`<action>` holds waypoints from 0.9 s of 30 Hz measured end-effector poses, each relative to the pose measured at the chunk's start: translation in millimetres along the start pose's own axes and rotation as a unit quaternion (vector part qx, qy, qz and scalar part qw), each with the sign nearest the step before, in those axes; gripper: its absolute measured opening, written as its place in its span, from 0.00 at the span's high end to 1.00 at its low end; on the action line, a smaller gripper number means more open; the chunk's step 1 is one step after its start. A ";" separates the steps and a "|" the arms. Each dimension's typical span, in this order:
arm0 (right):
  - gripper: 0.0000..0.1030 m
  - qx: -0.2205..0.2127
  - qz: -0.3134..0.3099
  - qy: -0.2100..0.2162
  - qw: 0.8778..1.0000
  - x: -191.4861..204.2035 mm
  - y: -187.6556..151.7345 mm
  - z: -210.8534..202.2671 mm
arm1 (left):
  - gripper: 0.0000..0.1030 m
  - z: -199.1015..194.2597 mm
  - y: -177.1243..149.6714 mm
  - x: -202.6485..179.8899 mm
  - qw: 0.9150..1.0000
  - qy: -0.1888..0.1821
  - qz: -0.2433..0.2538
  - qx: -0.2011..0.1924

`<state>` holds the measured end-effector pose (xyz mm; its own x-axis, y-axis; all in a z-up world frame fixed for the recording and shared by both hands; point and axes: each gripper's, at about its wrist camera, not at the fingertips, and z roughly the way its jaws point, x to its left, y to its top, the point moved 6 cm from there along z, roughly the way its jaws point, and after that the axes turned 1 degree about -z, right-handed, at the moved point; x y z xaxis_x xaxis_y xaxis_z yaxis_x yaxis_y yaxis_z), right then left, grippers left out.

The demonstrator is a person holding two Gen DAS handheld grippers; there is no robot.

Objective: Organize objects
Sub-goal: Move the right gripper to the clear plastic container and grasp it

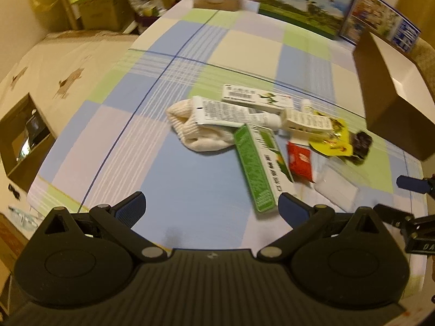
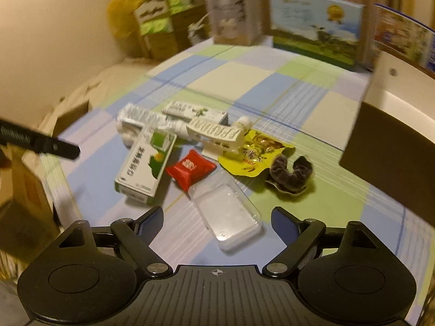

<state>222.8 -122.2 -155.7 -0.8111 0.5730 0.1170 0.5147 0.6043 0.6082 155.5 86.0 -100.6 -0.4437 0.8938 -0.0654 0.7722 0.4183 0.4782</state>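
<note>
Counted on the checked tablecloth (image 2: 272,81):

- Two long cartons: one green-and-white carton (image 2: 145,163), one white carton with green print (image 2: 195,112).
- One white tube (image 1: 233,115).
- One cream knitted item (image 1: 195,133).
- One white ribbed plastic piece (image 2: 217,133).
- One small white bottle (image 2: 242,122), partly hidden.
- One red packet (image 2: 190,168).
- One yellow snack bag (image 2: 255,154).
- One dark scrunchie (image 2: 291,174).
- One clear plastic case (image 2: 228,214).
- One brown open box (image 2: 391,135).

Counted upright along the far edge: three printed boxes, namely one grey box (image 2: 233,19), one landscape-print box (image 2: 315,27), one blue-edged box (image 2: 402,38).

Total in the loose cluster: ten pieces.
</note>
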 end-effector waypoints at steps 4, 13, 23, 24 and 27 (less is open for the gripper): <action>0.22 0.024 -0.020 0.008 0.999 -7.9 1.1 26.1 | 0.01 12.0 0.3 3.0 1.000 0.014 -0.018 0.009; 0.44 0.054 -0.035 0.016 0.998 -13.0 -4.1 57.8 | 0.01 29.9 -3.5 -0.8 0.999 0.020 -0.036 0.026; 0.48 0.060 0.036 -0.015 0.997 -48.6 -29.7 28.7 | 0.02 53.0 -0.5 -28.4 0.999 -0.011 -0.025 0.028; 0.48 0.059 0.045 -0.020 0.997 -53.4 -33.3 24.4 | 0.04 56.1 0.2 -31.4 0.999 -0.014 -0.023 0.028; 0.48 0.056 0.074 -0.041 0.995 -70.3 -45.5 10.0 | 0.10 67.8 3.4 -39.5 0.999 -0.026 -0.019 0.026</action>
<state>259.2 -184.5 -199.3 -0.7006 0.7013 0.1318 0.6591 0.5651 0.4963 206.5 63.1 -155.8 -0.4498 0.8837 -0.1295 0.7783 0.4589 0.4286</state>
